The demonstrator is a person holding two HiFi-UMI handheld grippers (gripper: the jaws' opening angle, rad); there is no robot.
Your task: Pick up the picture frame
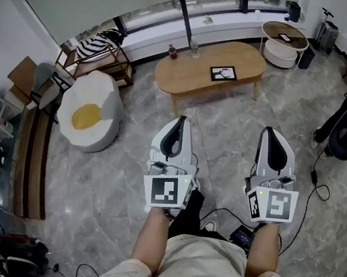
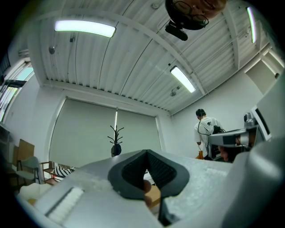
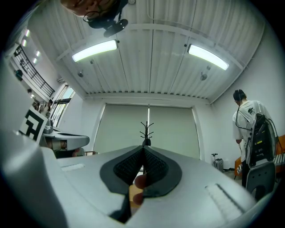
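Observation:
A black picture frame (image 1: 223,73) lies flat on the oval wooden coffee table (image 1: 189,73) far ahead, toward its right half. My left gripper (image 1: 179,120) and right gripper (image 1: 273,132) are held side by side over the marble floor, well short of the table. Both are shut with nothing between the jaws. In the left gripper view the left gripper (image 2: 146,153) points slightly upward at the blind and ceiling, as does the right gripper (image 3: 143,149) in its own view. The frame is hidden in both gripper views.
A small bottle (image 1: 171,52) and a glass (image 1: 193,52) stand on the table's back edge by a black pole (image 1: 185,16). A white beanbag (image 1: 89,118) sits left, a round white side table (image 1: 284,44) back right. Cables (image 1: 316,180) trail on the right. A person (image 3: 248,129) stands at right.

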